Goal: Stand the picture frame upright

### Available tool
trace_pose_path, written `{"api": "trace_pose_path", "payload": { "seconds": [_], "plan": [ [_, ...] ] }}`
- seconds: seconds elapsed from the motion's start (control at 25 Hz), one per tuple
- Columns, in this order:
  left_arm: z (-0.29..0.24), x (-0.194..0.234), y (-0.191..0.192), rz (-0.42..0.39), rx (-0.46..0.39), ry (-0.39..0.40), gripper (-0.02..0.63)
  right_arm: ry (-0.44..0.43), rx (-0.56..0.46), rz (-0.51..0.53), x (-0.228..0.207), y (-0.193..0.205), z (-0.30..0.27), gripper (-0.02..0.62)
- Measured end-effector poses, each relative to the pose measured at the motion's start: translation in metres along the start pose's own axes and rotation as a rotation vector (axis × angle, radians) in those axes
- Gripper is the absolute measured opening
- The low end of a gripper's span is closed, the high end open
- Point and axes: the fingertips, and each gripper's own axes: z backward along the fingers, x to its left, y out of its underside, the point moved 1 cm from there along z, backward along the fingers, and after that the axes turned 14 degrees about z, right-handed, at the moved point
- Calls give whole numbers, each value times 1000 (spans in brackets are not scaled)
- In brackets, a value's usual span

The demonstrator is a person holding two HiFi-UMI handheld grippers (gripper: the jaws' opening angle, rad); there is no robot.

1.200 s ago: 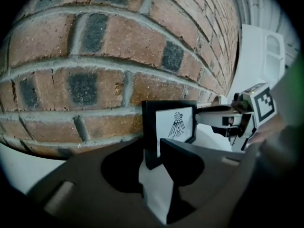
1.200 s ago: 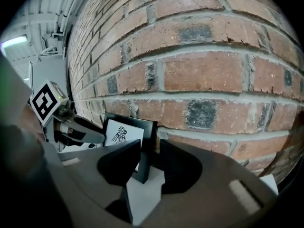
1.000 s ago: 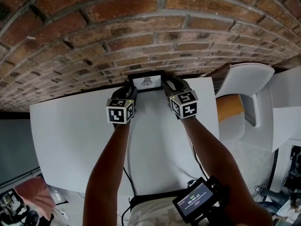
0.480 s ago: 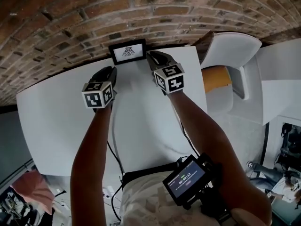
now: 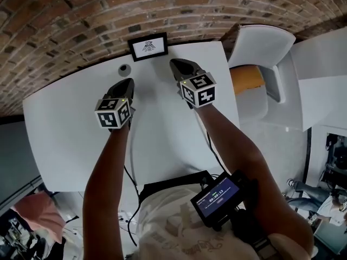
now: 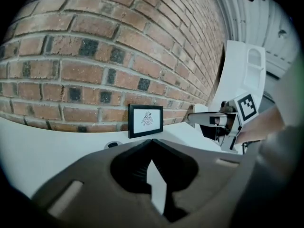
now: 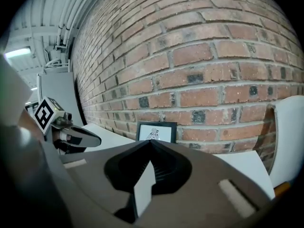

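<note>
Frame (image 5: pixel 148 47) stands upright against the wall (image 5: pixel 81 20); short of the frame, left gripper (image 5: pixel 128 82) and right gripper (image 5: pixel 176 64) have just closed, both empty

Black picture frame (image 5: pixel 147 47) upright against brick wall (image 5: pixel 81 20)

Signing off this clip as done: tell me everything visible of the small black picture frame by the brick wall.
The small rectangular picture frame has a plain black border around a white sheet with a dark drawing too small to read. It stands upright, landscape, at the far edge of the white table, back to the red brick wall; whether it leans on the bricks is unclear. The left gripper and right gripper, both just closed empty, are clear of it.
</note>
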Motion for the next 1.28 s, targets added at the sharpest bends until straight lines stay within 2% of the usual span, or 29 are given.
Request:
{"api": "trace_pose_path", "payload": {
  "seconds": [0.32, 0.72, 1.28],
  "plan": [
    [59, -24, 20, -28, -23, 51, 5, -23, -44, 6, 44, -10, 52, 6],
    [121, -57, 59, -7, -39, 91, 5, -23, -52, 27, 90, 1, 122, 6],
    [169, -73, 50, -13, -114, 106, 5, 18, -90, 12, 101, -4, 179, 6]
  ]
}}
